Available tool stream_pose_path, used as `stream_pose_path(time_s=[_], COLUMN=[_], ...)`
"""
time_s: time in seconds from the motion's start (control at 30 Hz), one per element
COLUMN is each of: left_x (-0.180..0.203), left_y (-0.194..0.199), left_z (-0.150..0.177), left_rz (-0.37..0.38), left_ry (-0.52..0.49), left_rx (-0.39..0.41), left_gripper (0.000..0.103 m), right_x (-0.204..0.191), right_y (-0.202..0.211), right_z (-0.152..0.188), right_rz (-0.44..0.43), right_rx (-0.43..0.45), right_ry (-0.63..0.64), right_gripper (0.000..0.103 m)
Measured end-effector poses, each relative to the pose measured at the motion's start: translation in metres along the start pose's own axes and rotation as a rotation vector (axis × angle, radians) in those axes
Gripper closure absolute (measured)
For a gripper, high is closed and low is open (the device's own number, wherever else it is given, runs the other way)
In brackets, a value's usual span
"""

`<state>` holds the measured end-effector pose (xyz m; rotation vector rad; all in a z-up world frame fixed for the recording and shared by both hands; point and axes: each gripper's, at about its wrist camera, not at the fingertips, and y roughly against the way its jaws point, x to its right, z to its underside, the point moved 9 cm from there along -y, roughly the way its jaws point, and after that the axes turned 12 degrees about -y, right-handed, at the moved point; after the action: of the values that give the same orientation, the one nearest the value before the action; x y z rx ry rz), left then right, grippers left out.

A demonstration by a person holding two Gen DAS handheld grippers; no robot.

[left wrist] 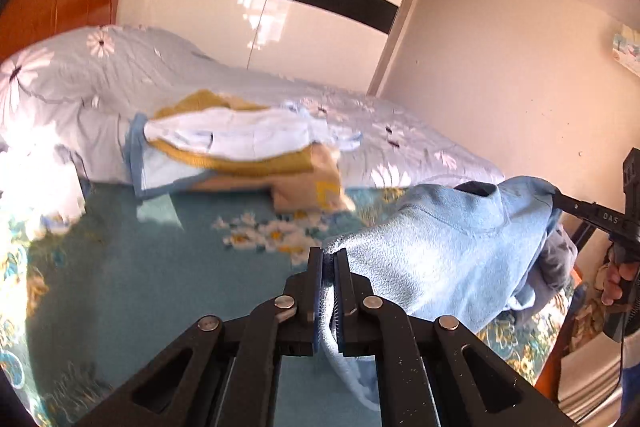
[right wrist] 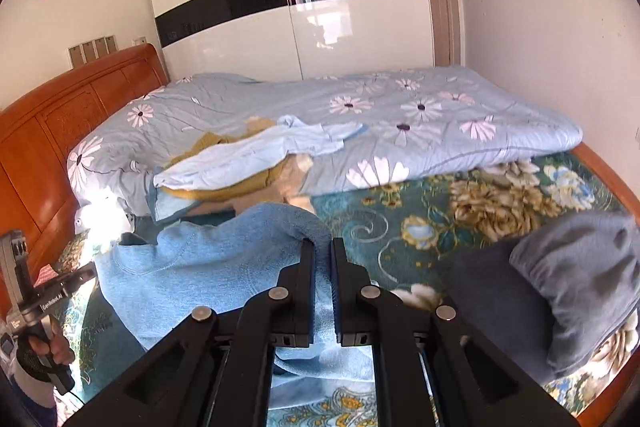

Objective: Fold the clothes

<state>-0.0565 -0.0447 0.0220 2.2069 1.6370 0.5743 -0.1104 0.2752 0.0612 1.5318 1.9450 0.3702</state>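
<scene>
The left gripper is seen closest to the lens, its jaws clamped on an edge of a light blue fleece; a strip of the fabric is pinched between the pads and hangs down behind them. In the right wrist view, the right gripper is likewise closed on another edge of the same fleece, a fold of it being caught at the fingertips. The fleece is held up off the bed between the two grippers, spread above a teal floral sheet. A hand is seen on the left gripper's handle at the lower left of the right wrist view.

A grey garment lies crumpled on the sheet to the right of the fleece. Farther back, a pile of clothes in pale blue, mustard and beige is rested against a folded blue quilt printed with daisies. A wooden headboard is seen at the left, and a glossy white wardrobe with a black band stands behind the bed.
</scene>
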Motion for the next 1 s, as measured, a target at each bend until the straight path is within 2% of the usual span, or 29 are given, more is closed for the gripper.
stream_pose_path(time_s=[0.07,0.13,0.2,0.33,0.4,0.5,0.6,0.9,0.93,1.0], left_x=[-0.007,-0.011,-0.013,-0.012,-0.011,-0.017,-0.029,-0.07,-0.075,-0.087], left_y=[0.016,0.037,0.057,0.076,0.075,0.071,0.076,0.102,0.103,0.104], left_z=[-0.034,-0.057,-0.073,-0.078,-0.068,-0.044,-0.024,0.048,0.058,0.079], left_rz=[-0.035,-0.072,-0.077,-0.097,-0.121,-0.118,-0.113,-0.183,-0.195,-0.22], left_ry=[-0.038,-0.077,-0.096,-0.137,-0.155,-0.119,-0.058,0.057,0.073,0.109], left_rx=[0.066,0.114,0.151,0.164,0.146,0.109,0.091,0.017,-0.001,-0.04], left_gripper=[0.098,0.098,0.098,0.098,0.098,0.098,0.098,0.098,0.098,0.098], right_x=[-0.011,-0.017,-0.023,-0.032,-0.037,-0.043,-0.053,-0.108,-0.115,-0.13], right_y=[0.012,0.031,0.051,0.069,0.061,0.035,0.006,-0.106,-0.117,-0.135], right_z=[-0.02,-0.036,-0.051,-0.055,-0.042,-0.009,0.034,0.174,0.186,0.205], right_rz=[0.0,-0.008,-0.028,-0.068,-0.073,-0.114,-0.149,-0.263,-0.272,-0.282], right_rx=[0.046,0.101,0.154,0.174,0.134,0.032,-0.075,-0.434,-0.466,-0.519], right_ry=[0.016,0.02,0.015,0.027,0.062,0.073,0.092,0.169,0.181,0.217], right_gripper=[0.097,0.098,0.099,0.099,0.099,0.099,0.098,0.097,0.092,0.072])
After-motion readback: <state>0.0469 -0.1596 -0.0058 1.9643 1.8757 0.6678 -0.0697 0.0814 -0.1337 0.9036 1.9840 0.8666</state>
